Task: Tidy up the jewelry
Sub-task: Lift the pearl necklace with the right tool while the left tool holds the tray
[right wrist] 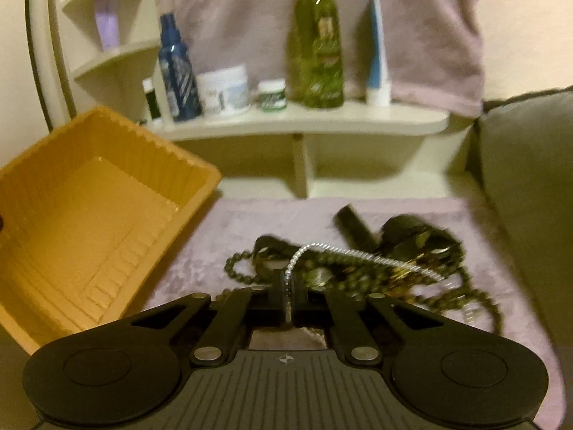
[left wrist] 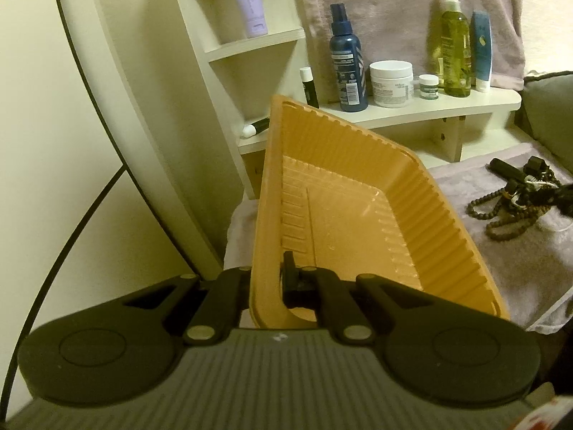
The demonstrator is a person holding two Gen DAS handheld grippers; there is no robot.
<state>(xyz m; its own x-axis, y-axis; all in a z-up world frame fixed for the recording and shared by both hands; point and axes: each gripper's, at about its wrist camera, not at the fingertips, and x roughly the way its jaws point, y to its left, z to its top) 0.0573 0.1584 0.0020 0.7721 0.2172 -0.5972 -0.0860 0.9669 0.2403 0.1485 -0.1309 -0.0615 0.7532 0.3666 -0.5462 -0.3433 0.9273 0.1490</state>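
— On the pink cloth, what is the right tool doing?
— Pinching a silver chain above the heap of beads.
— And the left tool?
— Pressed onto the near wall of the orange tray, holding it tilted, just left of the heap.

Our left gripper clamps the tray wall, one finger inside, one outside; our right gripper pinches a silver chain, fingers nearly touching.
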